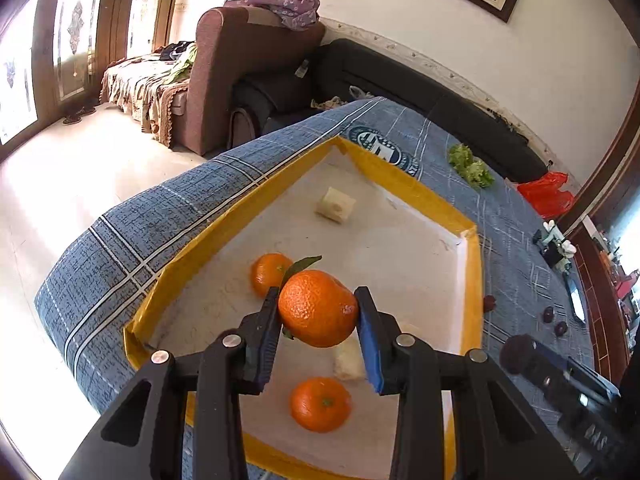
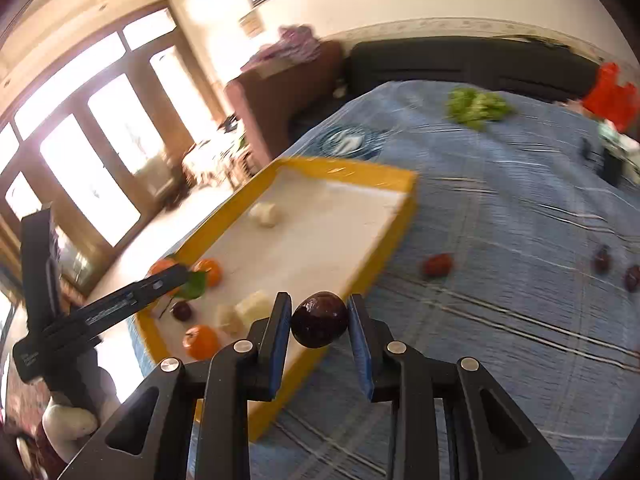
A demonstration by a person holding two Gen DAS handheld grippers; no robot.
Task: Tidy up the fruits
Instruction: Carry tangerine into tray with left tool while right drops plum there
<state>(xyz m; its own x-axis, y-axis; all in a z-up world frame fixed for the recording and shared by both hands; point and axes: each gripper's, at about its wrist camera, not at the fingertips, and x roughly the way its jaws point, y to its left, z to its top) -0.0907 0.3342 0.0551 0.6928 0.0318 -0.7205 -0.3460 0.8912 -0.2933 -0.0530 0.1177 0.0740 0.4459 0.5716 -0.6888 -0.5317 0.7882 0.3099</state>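
Blue checked cloth (image 1: 140, 240) is spread over the tabletop, with a yellow-rimmed tray (image 1: 224, 216) set on it.

Two tangerines (image 1: 320, 404) and pale fruit chunks (image 1: 335, 205) are seen lying on the tray's white floor; lettuce (image 1: 470, 166) and small dark fruits (image 2: 602, 260) are left on the cloth beside it. A leafy tangerine (image 1: 318, 308) is clamped above the tray by the left gripper (image 1: 318, 312). A dark plum (image 2: 319, 319) is clamped by the right gripper (image 2: 320, 322) at the tray's near edge.

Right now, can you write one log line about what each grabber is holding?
left gripper: shut on orange, above yellow tray | right gripper: shut on dark plum, near tray edge
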